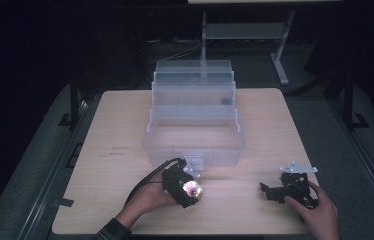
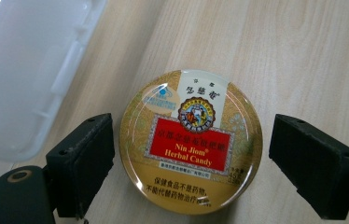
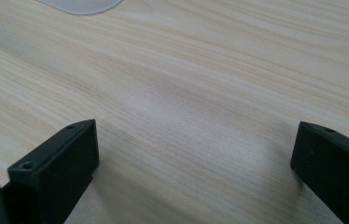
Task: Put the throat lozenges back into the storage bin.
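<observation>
Table (image 1: 125,130) with a tiered storage box (image 1: 194,120) at its centre, the tiers stepping back toward the far edge and the open bottom compartment nearest the person. Near of the box, left of centre: left gripper (image 1: 189,192), with a round candy tin (image 2: 191,141) lying flat on the table between its jaws, a gap on each side. A corner of the box lies far-left of the tin in the left gripper view. Near right: right gripper (image 1: 270,192), resting on the table, well apart from the left gripper, bare table between its jaws.
</observation>
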`<action>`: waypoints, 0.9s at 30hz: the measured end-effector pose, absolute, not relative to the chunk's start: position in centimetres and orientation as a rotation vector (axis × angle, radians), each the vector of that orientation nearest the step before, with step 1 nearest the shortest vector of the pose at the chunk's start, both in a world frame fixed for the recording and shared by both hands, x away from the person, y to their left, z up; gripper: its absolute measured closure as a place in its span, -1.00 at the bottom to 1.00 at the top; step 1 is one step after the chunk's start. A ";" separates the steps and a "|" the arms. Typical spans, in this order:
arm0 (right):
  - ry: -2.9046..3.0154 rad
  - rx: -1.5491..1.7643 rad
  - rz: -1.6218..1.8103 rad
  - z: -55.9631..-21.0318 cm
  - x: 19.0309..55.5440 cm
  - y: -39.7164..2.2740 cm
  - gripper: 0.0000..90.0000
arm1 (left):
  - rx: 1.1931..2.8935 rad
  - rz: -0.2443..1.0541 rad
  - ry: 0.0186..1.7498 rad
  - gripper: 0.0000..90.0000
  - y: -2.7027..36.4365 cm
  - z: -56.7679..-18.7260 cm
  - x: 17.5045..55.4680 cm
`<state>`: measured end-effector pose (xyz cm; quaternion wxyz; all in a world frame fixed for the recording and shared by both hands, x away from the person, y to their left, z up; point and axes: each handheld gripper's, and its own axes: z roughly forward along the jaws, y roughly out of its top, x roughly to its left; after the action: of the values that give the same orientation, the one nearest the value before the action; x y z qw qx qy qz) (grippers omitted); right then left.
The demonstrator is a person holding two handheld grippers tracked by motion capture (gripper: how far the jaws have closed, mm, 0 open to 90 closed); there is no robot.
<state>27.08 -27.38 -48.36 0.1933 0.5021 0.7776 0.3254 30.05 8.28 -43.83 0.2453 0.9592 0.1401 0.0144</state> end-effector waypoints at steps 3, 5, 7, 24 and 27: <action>2.181 1.409 0.913 -48.4 27.1 -27.4 -0.99 | 2.633 0.038 0.374 -0.70 8.0 -43.9 30.1; 2.182 1.408 0.913 -48.4 27.1 -27.4 -0.99 | 2.646 0.040 0.365 -0.70 7.8 -44.0 30.1; 2.182 1.409 0.912 -48.4 27.1 -27.4 -0.99 | 2.664 0.046 0.359 -0.70 7.5 -44.3 30.2; 2.181 1.409 0.913 -48.4 27.1 -27.4 -0.99 | 2.698 0.059 0.345 -0.59 7.0 -44.8 30.3; 2.182 1.409 0.913 -48.4 27.1 -27.4 -0.99 | 2.699 0.057 0.343 -0.58 7.0 -44.8 30.3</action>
<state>27.08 -27.38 -48.36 0.1932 0.5022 0.7776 0.3253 30.27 7.04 -44.77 0.2086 0.9700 0.1232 0.0205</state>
